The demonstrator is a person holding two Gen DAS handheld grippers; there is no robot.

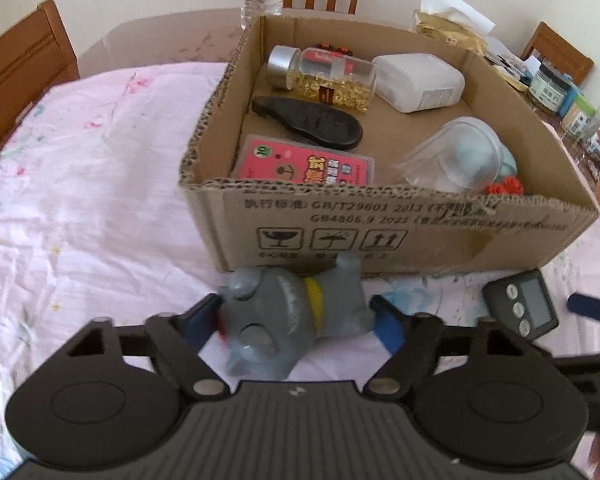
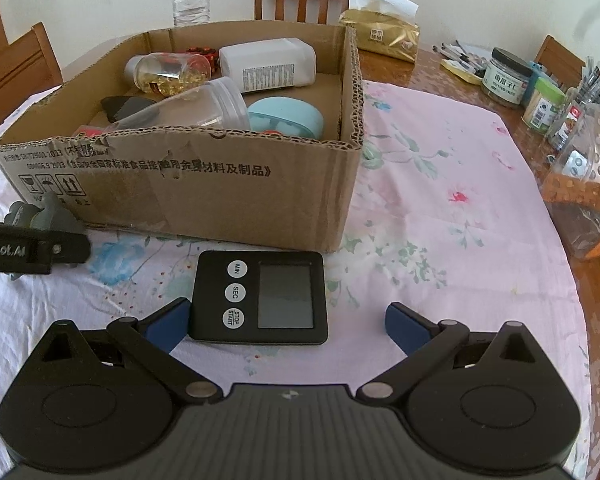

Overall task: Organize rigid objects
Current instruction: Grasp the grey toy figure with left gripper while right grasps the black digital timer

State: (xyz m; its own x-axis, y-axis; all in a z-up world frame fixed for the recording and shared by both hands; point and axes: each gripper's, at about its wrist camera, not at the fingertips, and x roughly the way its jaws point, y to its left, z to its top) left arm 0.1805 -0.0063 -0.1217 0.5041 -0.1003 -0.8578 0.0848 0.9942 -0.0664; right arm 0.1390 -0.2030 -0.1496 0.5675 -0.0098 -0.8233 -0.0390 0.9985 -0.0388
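While both grippers sit low over the pink cloth on the bench, the lines below run from the nearest thing to the farthest, each placed against the cardboard box.

Left gripper (image 1: pixel 296 320): jaws set about the grey toy figure, blue pads at or just beside its flanks; whether they are truly clamping I cannot tell.
Grey toy figure (image 1: pixel 288 316): lies on its side just in front of the box's near wall, close to that wall's left end; long axis runs roughly across the jaws, yellow collar toward the box.
Right gripper (image 2: pixel 288 322): jaws wide, nothing held; left pad touches or nearly touches the timer's left edge, right pad stands well apart from its right edge.
Black timer (image 2: pixel 260 296): flat on the cloth, face up, just in front of the box's near wall; long axis lies crosswise between the open jaws.
Deciding relation: the timer sits off-centre toward the left pad, so in my judgement the right gripper needs a shift leftward before closing.
Nearer arm: the right one for the timer, the left one for the figure.
Cardboard box (image 2: pixel 204 196): open-topped, directly ahead of both grippers.
Box contents: a capsule jar (image 1: pixel 324 76), a white bottle (image 1: pixel 420 82), a clear cup (image 1: pixel 456 156) and a pink card pack (image 1: pixel 306 166) already lie inside.
Likely step: lift up over the near wall, then lower in.
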